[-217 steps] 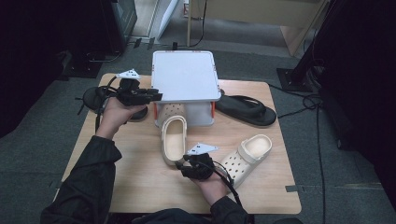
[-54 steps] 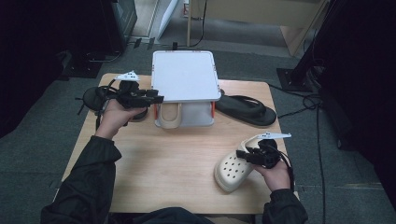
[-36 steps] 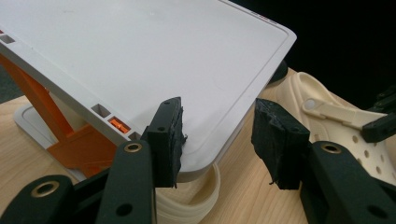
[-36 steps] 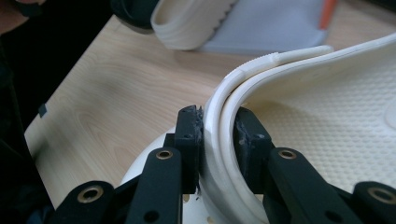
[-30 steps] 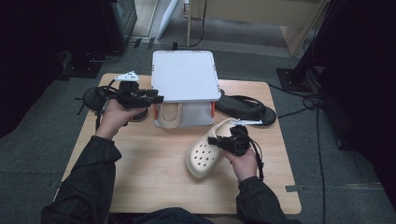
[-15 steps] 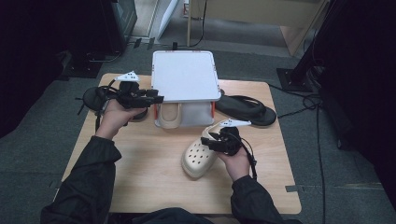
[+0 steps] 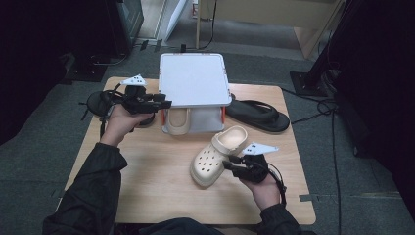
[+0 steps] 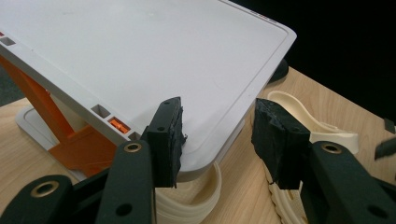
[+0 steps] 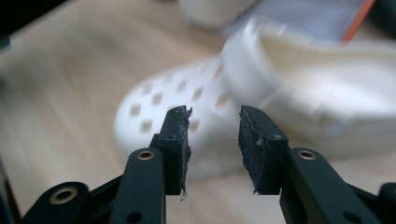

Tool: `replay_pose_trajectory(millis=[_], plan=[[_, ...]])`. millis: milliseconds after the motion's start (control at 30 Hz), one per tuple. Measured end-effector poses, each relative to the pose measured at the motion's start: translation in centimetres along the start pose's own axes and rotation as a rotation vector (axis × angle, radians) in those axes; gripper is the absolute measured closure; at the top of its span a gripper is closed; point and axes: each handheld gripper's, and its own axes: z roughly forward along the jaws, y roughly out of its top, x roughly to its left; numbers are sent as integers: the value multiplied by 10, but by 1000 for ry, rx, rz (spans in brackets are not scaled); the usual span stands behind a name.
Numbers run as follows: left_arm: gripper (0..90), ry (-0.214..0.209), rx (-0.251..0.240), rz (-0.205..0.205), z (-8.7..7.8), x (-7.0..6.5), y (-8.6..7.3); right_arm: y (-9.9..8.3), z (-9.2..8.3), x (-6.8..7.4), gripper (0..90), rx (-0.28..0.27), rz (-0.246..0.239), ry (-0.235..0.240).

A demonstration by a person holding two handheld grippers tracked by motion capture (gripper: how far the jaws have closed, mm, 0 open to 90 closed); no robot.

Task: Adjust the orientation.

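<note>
Holding your left gripper (image 7: pixel 164 104) level at the box lid's (image 7: pixel 194 78) corner, you keep its jaws part-spread with the lid edge between them; whether they press it you cannot tell. Your right gripper (image 7: pixel 229 164) sits low beside the clog (image 7: pixel 215 155) on the table (image 7: pixel 147 186), jaws just closing, nothing between them. Inside the box (image 7: pixel 205 122) lies another clog (image 7: pixel 178 120).
</note>
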Motion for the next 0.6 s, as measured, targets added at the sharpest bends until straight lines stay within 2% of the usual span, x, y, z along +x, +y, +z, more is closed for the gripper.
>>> replay_pose_trajectory(millis=[100, 233, 333, 600], plan=[[534, 1, 0, 1, 0, 0, 0, -11, 7, 8, 632, 39, -19, 35], [534, -2, -2, -1, 0, 0, 0, -13, 18, 16, 626, 66, -93, 45], [534, -2, -2, 0, 0, 0, 0, -13, 29, 16, 633, 88, -92, 52], [534, 2, -5, 4, 1, 0, 0, -9, 35, 18, 650, 74, -94, 53]])
